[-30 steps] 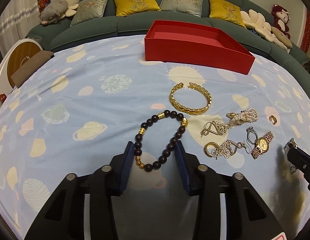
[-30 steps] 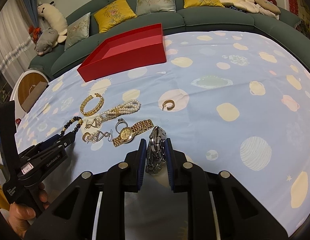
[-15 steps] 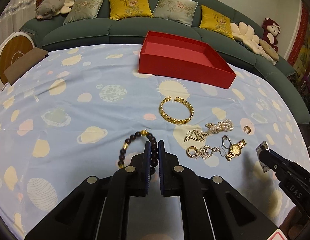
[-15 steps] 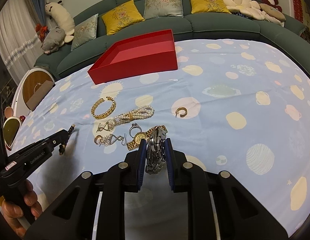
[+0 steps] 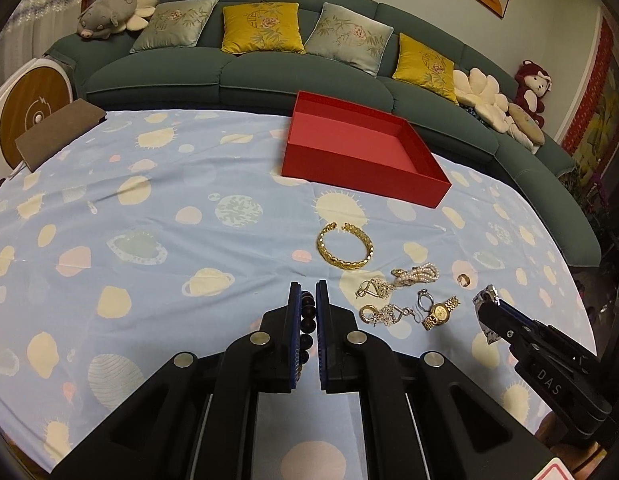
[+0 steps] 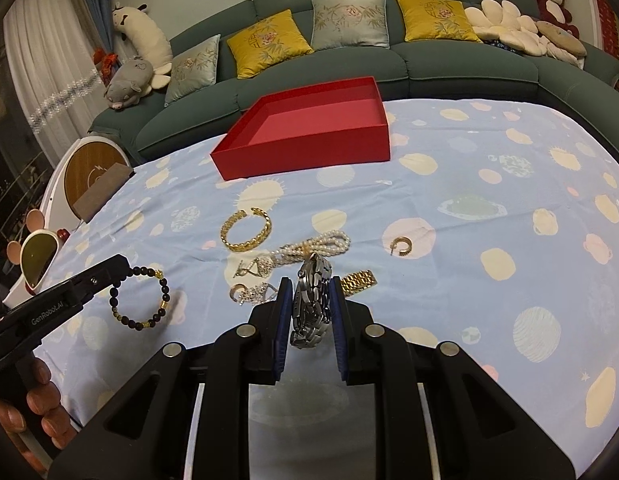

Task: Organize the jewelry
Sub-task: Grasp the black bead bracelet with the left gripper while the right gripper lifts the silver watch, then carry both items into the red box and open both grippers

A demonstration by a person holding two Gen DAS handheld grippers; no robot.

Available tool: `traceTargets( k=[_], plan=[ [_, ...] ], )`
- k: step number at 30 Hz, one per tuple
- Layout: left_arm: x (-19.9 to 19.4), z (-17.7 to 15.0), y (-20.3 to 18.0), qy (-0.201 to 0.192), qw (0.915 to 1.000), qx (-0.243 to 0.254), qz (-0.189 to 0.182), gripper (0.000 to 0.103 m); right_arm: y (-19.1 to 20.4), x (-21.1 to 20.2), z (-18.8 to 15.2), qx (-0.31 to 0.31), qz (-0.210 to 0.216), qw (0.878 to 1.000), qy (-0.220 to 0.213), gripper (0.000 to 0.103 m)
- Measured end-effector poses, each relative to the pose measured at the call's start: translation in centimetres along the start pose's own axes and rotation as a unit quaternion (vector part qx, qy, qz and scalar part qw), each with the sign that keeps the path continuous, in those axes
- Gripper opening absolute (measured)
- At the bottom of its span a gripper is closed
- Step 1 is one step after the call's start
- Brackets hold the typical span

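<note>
My left gripper (image 5: 306, 292) is shut on a dark bead bracelet (image 5: 307, 312) with gold beads and holds it above the cloth; the bracelet hangs from it in the right wrist view (image 6: 141, 298). My right gripper (image 6: 308, 286) is shut on a silver metal watch (image 6: 311, 304), lifted off the table. An open red box (image 5: 361, 148) stands at the back. On the cloth lie a gold bangle (image 5: 344, 246), a pearl strand (image 5: 419, 274), silver pendants (image 5: 383, 312), a gold watch (image 5: 439, 312) and a gold ring (image 5: 463, 280).
A blue planet-print cloth (image 5: 149, 240) covers the table. A green sofa (image 5: 229, 76) with cushions and plush toys curves behind it. A brown box (image 5: 57, 132) sits at the table's far left corner. A small mirror (image 6: 35, 258) stands left.
My left gripper closed on the bead bracelet and lifted it off the cloth. My right gripper rose with the silver watch. Both views pulled back and up from the table.
</note>
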State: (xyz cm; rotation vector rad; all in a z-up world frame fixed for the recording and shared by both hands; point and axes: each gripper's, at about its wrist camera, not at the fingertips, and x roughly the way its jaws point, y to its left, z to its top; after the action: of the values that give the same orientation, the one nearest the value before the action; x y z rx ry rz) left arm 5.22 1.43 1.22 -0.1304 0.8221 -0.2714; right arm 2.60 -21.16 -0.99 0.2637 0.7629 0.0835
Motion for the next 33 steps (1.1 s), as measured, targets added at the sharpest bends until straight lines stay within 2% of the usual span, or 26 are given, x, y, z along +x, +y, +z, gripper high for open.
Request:
traceTargets(
  k=[11,15,20,26,33],
  plan=[
    [-3.8,3.6,0.1,-0.040,0.9991,0.001,-0.014,0.005,1.5,-1.5,2.8,-0.009,0.023,0.999,-0.038,0.018],
    [-4.5,6.1,-0.4,-0.057,0.9983,0.011,-0.011,0.005,1.1,-1.7,5.0,-0.004,0.026,0.998,-0.051,0.018],
    [-4.8,10.7,-0.9,-0.083,0.9961,0.027,-0.013,0.005,0.5,-2.1,9.1,0.003,0.039,0.997,-0.071,0.018],
    [-1.9,16.4,-2.7,-0.100,0.9924,0.071,0.001,0.005,-0.6,-0.2,14.9,-0.006,0.043,0.996,-0.079,0.018],
    [6.0,21.7,-4.8,-0.077,0.9929,0.090,-0.008,0.005,-2.6,6.1,21.3,0.004,0.036,0.998,-0.052,0.018]
  ],
)
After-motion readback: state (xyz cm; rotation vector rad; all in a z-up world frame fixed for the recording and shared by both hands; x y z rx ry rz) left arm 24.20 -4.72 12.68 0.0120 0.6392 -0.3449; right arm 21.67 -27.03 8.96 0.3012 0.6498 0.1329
